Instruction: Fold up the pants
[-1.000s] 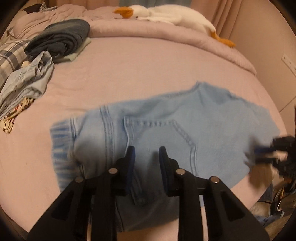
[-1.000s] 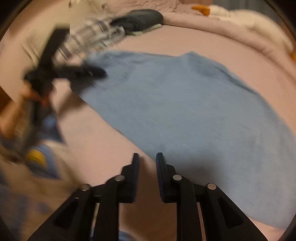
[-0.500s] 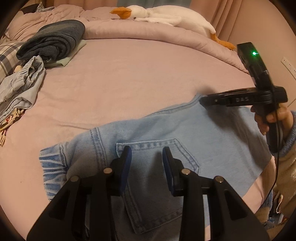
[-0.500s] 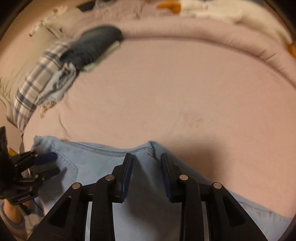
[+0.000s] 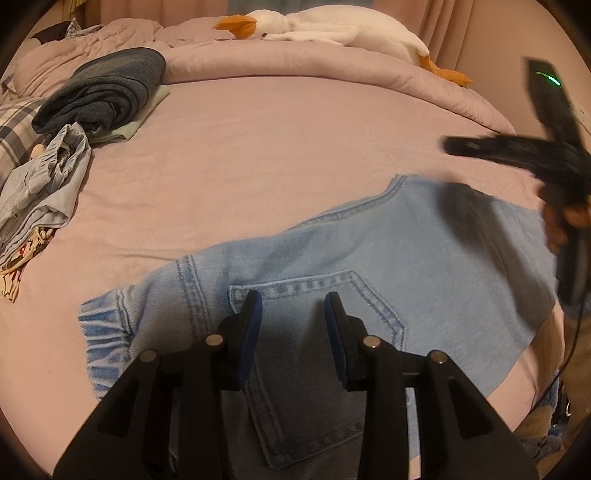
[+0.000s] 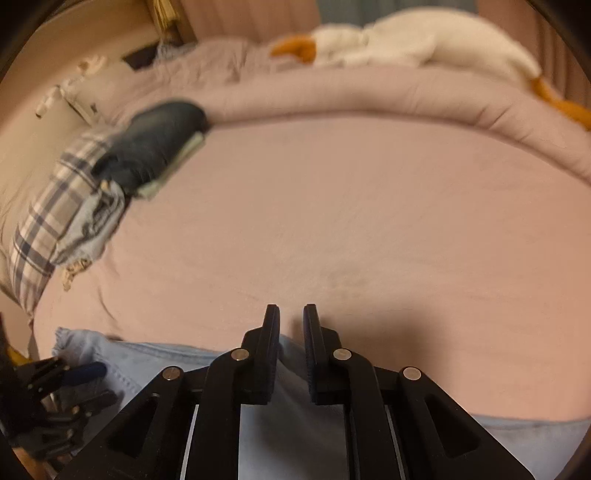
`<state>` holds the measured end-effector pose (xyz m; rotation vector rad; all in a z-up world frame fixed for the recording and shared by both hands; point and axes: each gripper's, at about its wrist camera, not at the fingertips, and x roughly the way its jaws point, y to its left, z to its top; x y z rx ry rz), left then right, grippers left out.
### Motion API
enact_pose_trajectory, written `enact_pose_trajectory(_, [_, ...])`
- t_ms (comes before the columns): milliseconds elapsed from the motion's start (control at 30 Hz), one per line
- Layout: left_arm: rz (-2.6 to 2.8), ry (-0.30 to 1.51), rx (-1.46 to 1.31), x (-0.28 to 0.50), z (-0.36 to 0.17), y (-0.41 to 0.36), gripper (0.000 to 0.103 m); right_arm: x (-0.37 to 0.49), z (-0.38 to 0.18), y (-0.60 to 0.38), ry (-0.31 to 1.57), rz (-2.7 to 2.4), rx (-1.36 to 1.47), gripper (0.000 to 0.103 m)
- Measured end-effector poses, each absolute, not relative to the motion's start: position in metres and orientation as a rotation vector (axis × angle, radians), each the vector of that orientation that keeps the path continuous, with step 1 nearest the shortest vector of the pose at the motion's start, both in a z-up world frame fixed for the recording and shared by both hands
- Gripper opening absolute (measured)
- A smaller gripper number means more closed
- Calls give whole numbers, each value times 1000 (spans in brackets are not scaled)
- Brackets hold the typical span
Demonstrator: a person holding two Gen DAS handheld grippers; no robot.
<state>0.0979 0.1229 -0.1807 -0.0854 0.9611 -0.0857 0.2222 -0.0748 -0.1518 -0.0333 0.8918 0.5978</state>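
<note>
Left wrist view: folded light-blue denim pants (image 5: 332, 266) lie flat on pink bedsheet (image 5: 258, 147), back pocket up. Left gripper (image 5: 292, 306) hovers over pocket, jaws opening, nothing between them. Right gripper (image 5: 454, 146), blurred, above pants' far corner. White plush goose (image 5: 332, 29), dark folded sweater (image 5: 107, 88) beyond.

Right wrist view: right gripper (image 6: 290, 321) fingers clenched almost together, empty, above pants' far edge (image 6: 166, 354).

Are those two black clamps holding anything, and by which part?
Nothing, it seems. The left gripper is opening its jaws over the back pocket of the light blue denim pants; the shut right gripper hangs clear.
</note>
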Motion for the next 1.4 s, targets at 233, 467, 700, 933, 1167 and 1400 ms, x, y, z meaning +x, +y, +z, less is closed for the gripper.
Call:
enact_pose_trajectory(233, [-126,943,-7,83,-171,92,43,171,-148,-155,890,481,-7,37])
enact_pose_trajectory(467, [-98,970,55,64,-193,112,42,140,-179,-213,915,287,-134,37])
enact_pose_trajectory(700, [-44,1024,-42,75,-182,126,32,132,-192,-327,889,94,2,38])
enact_pose_trajectory(933, [-80,1003,-19,76,-169,92,51,106,-167,-463,784,-194,354,38])
enact_pose_trajectory(1167, [-240,1009,-99,90,-163,44,56,71,-201,-495,832,-69,735,39])
enact_pose_trajectory(1400, [-362,1064,-124,94,-176,-7,57,93,-205,-468,808,-23,837,49])
